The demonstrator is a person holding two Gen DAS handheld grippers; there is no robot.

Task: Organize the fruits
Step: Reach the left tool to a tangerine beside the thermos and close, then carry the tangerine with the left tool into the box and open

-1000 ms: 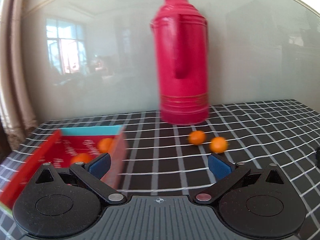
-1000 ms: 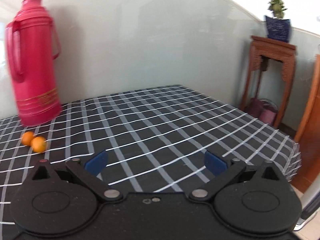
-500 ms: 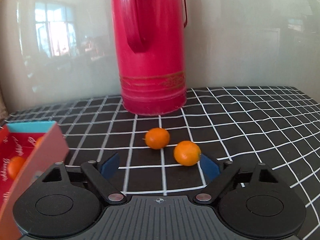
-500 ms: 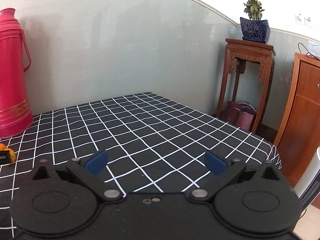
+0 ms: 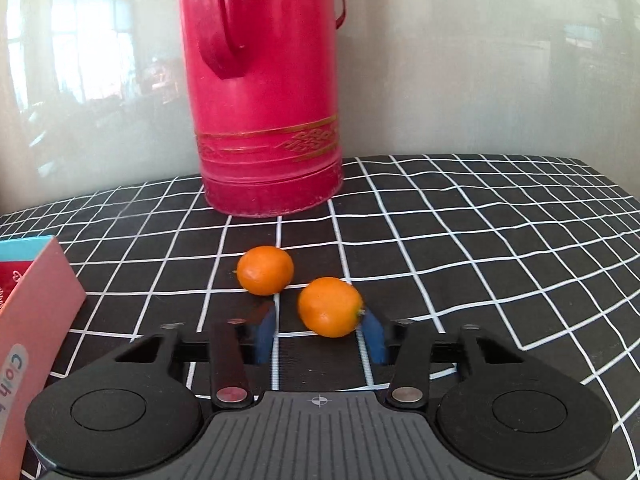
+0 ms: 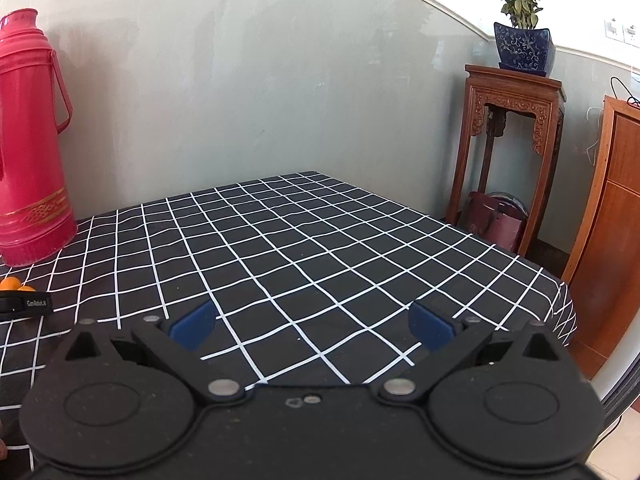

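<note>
Two small oranges lie on the black checked tablecloth (image 5: 480, 240) in front of a red thermos (image 5: 264, 100). The nearer orange (image 5: 330, 306) sits between the blue pads of my left gripper (image 5: 320, 322), whose jaws are closing. Its right pad touches the fruit, while a small gap shows at the left pad. The farther orange (image 5: 265, 269) rests just beyond the left pad, outside the jaws. A red box (image 5: 36, 300) shows its wall at the left edge. My right gripper (image 6: 312, 320) hangs open over bare cloth, holding nothing; both oranges (image 6: 12, 283) peek in at its far left.
The thermos (image 6: 28, 140) stands against the grey-green wall behind the fruit. The table's right edge (image 6: 560, 292) drops off toward a carved wooden stand (image 6: 512, 152) bearing a potted plant (image 6: 522, 40), and a wooden cabinet (image 6: 616, 220).
My left gripper swung right from the red box toward the oranges, sank closer, and narrowed its jaws around the nearer orange. The right gripper's view shifted slightly right; its jaws stayed wide.
</note>
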